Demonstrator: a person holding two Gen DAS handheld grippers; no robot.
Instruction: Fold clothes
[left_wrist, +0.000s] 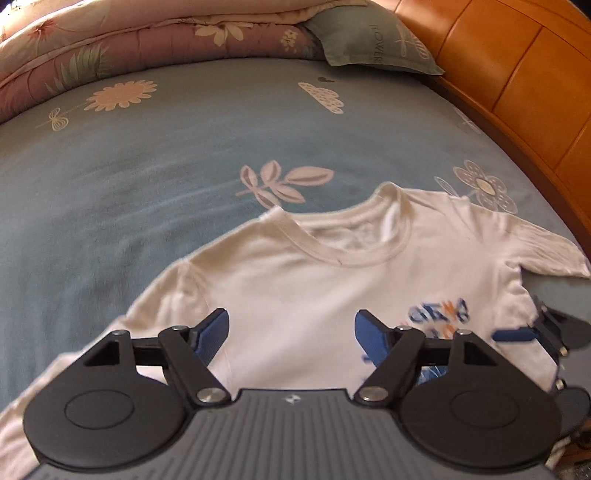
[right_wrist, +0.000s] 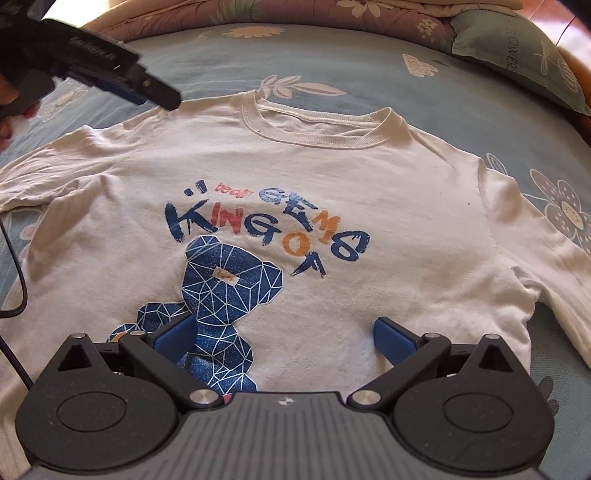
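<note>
Tee (right_wrist: 332, 177) lies flat, print up, mid-bed (left_wrist: 147, 155), collar twd headboard. Both grippers, L (left_wrist: 291, 328) & R (right_wrist: 284, 336), gape empty above it. Soft, light, limp; pinch at shoulder/sleeve seams.

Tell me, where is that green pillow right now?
The green pillow sits at the far right of the bed, beside the wooden headboard and the folded floral quilt, well beyond the white T-shirt's collar.
</note>
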